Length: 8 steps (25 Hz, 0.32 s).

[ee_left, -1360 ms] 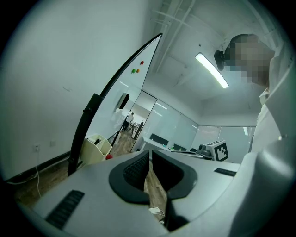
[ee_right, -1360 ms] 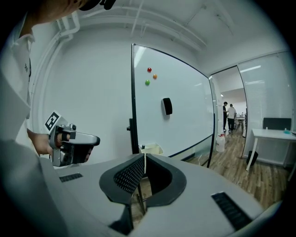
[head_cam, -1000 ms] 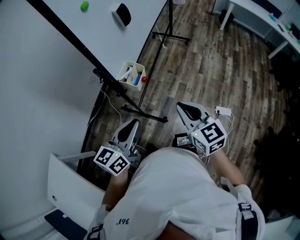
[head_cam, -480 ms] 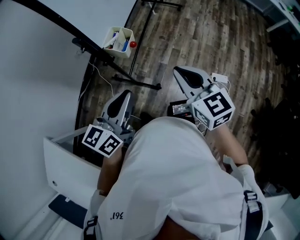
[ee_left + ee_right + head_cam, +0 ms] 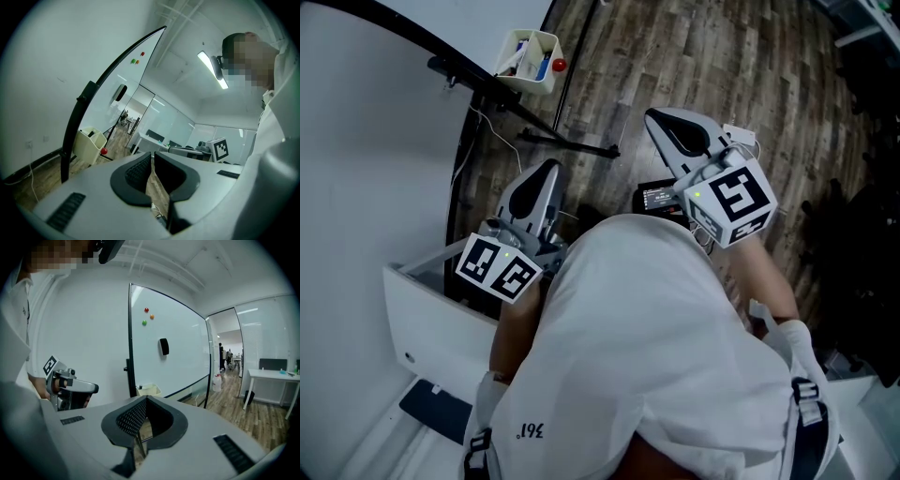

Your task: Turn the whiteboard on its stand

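Observation:
The whiteboard (image 5: 178, 348) stands upright on its black stand (image 5: 567, 142), with a black eraser (image 5: 163, 346) and coloured magnets (image 5: 146, 310) on its face. In the head view only its black-framed lower corner (image 5: 412, 42) and the cream marker tray (image 5: 528, 58) show. My left gripper (image 5: 546, 173) points at the stand's foot from a short way off, shut and holding nothing. My right gripper (image 5: 661, 120) hovers over the wood floor, also shut and holding nothing. Neither touches the board. In the left gripper view the board's edge (image 5: 82, 122) rises ahead of the jaws (image 5: 152, 157).
A white cabinet (image 5: 422, 319) stands against the wall at my lower left. A black device (image 5: 661, 199) and cables lie on the floor between the grippers. A white desk (image 5: 272, 376) and a jug (image 5: 216, 382) stand beyond the board's right end.
The head view has slid so the whiteboard sits higher and mostly out of frame. Both grippers have risen slightly in the picture. Their jaws stay as they were.

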Tool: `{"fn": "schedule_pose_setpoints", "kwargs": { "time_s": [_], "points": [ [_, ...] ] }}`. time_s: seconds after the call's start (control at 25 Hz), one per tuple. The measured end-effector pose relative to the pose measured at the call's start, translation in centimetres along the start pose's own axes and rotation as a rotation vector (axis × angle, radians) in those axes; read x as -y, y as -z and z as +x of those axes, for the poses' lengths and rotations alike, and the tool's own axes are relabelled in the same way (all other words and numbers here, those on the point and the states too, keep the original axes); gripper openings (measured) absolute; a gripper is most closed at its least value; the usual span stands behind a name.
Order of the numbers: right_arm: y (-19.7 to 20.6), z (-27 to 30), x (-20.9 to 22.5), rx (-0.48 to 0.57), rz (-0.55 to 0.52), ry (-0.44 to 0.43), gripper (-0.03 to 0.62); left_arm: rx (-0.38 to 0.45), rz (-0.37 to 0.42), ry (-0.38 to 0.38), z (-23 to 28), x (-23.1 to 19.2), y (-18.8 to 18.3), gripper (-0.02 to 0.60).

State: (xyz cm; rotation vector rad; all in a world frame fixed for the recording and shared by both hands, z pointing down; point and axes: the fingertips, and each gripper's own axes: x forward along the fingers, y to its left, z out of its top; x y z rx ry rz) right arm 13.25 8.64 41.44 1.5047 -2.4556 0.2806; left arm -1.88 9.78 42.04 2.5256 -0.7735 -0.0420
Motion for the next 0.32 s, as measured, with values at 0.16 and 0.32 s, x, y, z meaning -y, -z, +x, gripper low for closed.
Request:
{"fn": "schedule_pose_setpoints", "kwargs": {
  "time_s": [0.16, 0.32],
  "points": [
    [0.12, 0.34, 0.03, -0.007, -0.011, 0.002, 0.025, -0.005, 0.000, 0.004, 0.22, -0.10, 0.04, 0.029],
    [-0.23, 0.36, 0.21, 0.001, -0.019, 0.006, 0.026, -0.005, 0.001, 0.005, 0.41, -0.10, -0.13, 0.029]
  ]
}}
